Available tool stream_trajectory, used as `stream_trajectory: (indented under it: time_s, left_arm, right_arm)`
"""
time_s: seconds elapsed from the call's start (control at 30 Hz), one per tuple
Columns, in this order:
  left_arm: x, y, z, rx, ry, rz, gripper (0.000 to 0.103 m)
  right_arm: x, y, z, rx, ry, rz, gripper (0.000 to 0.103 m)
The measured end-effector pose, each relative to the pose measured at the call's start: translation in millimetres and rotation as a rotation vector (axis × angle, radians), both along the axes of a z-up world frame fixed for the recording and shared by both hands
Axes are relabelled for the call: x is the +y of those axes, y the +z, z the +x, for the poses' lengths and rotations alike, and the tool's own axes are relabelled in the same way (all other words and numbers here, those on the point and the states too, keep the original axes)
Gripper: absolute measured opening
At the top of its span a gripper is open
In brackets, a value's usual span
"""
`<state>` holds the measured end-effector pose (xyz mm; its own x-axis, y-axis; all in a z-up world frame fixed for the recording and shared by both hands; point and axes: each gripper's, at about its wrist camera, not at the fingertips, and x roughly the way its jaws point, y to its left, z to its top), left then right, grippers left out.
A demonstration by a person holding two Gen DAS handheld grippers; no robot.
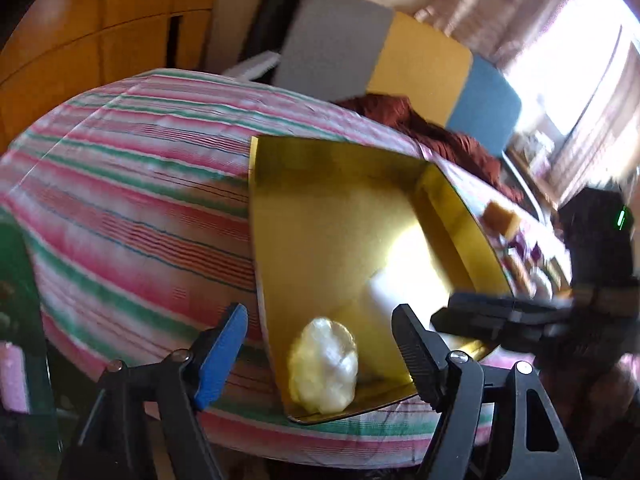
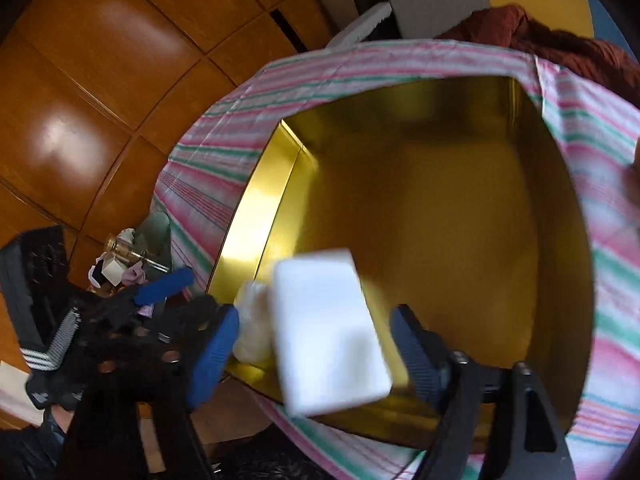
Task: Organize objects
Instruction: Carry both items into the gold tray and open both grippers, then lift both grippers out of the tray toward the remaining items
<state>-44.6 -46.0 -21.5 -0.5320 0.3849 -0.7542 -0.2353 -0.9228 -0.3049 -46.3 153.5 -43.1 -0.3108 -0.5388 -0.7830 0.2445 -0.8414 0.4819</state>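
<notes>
**Operator:** Report the state of both tools and locate the items, taking the gold box (image 2: pixel 460 208) as reference.

**Technician:** The left gripper (image 1: pixel 320 354) has its jaws spread, and nothing is pinched between them. It hangs over the near corner of the box. The right gripper (image 2: pixel 316 354) is also released. The white block (image 2: pixel 330 332) sits in the gap between its pads but appears clear of both; the blur suggests it is dropping into the box, though I cannot confirm that.

**Operator:** And the second item?

**Technician:** The crumpled white wad (image 1: pixel 323 364) lies inside the box, in the near corner, just beside the block. The box itself rests on the striped cloth (image 1: pixel 132 200).

**Operator:** Handling properties?

**Technician:** Judged from appearance only. The block looks light, with flat faces and rounded edges. Grip it across the two broad faces, squarely, with moderate force; it may be foam and compress. The wad looks soft, very light and slightly glossy, probably thin plastic or paper. Pinch it through the middle; an edge grip could slip.
</notes>
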Motion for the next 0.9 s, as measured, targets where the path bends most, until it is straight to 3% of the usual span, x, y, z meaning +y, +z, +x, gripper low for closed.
stream_trajectory:
  time_s: [0.1,0.2,0.47,0.63,0.9]
  left_arm:
    - [-4.5,7.3,0.9,0.031,0.040,-0.016,0.076]
    - [-0.3,14.2,4.0,0.065,0.067,-0.048,0.083]
    - [25.3,31.9,24.2,0.210,0.107,-0.186,0.099]
    - [43.7,33.8,33.9,0.235,0.067,-0.211,0.100]
    - [78.1,29.0,46.7,0.244,-0.027,-0.240,0.102]
  right_arm:
    - [-0.4,-2.5,5.2,0.004,-0.014,0.034,0.081]
    - [5.4,3.7,15.0,0.036,-0.037,0.057,0.081]
    - [30.5,31.7,43.5,0.209,-0.172,0.225,0.082]
    - [42.7,40.1,54.9,0.283,-0.233,0.302,0.082]
    - [66.8,40.9,64.5,0.311,-0.297,0.353,0.087]
